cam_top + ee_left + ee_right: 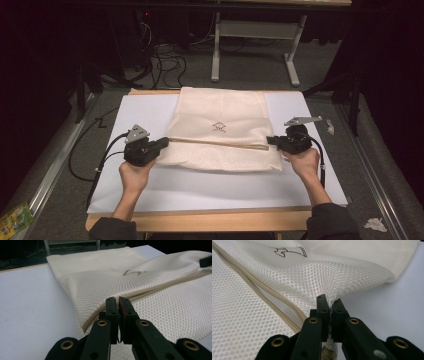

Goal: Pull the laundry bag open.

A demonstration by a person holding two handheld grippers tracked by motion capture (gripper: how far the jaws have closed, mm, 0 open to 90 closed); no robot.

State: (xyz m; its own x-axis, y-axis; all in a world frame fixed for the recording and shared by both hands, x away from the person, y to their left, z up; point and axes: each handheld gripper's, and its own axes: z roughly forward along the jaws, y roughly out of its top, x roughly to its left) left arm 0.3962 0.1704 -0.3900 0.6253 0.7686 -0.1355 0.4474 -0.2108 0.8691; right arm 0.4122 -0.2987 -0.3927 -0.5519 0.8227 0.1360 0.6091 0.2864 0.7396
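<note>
A cream mesh bag (220, 115) lies flat on a white board (140, 110), with a tan zipper (215, 142) running across it and a small dark drawn mark (219, 128) above the zipper. My left gripper (165, 143) is shut at the bag's left edge, by the zipper's end (95, 315); its jaws (118, 301) stand together with mesh (155, 305) under and behind them. My right gripper (270, 140) is shut on the bag's right edge, where the pinched mesh (352, 277) bunches up out of its jaws (330, 301). The zipper (249, 280) runs off to its left.
The board rests on a wooden table (200, 220) with its front edge near the person. Behind the table stand the legs of a desk (216, 50), and cables (165, 60) lie on the floor. A crumpled paper (375, 224) and a green packet (15, 217) lie beside the table.
</note>
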